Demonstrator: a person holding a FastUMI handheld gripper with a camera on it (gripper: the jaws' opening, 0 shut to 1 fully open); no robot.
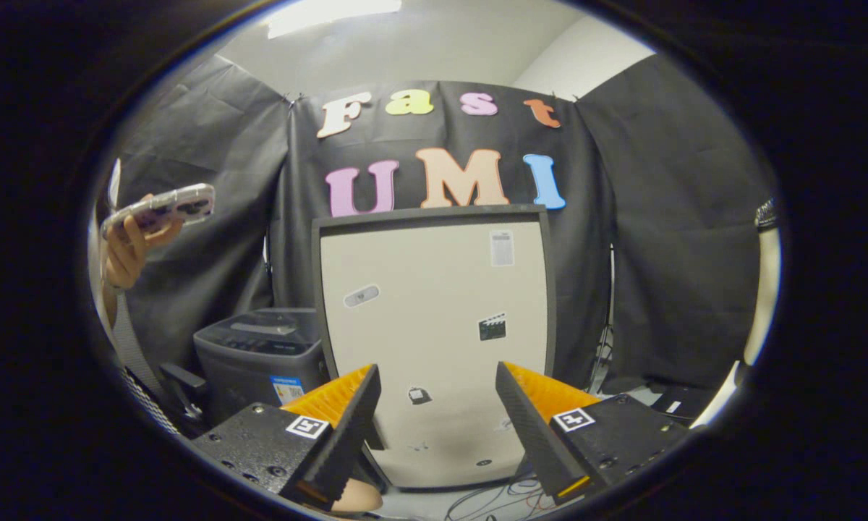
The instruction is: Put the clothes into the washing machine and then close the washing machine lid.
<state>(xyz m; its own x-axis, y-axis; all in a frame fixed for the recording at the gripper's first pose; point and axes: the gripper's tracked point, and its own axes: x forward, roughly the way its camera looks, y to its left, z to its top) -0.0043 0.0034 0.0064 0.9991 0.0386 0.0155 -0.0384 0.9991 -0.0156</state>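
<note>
Gripper (pixel 437 405) fingers spread wide and empty, aimed at the raised washing machine lid (pixel 434 325), which stands upright just beyond them, presumably left open for loading; clothes not located; dark bin (pixel 260 358) left of lid.

Dim booth, ceiling light (pixel 333 13) glare overhead, fisheye bending at edges

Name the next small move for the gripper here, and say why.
Probably tilt down to look for the clothes. The gripper is open with nothing between its fingers, and it faces the raised washing machine lid just ahead, so the machine seems ready to load. No garment is in sight yet.
</note>
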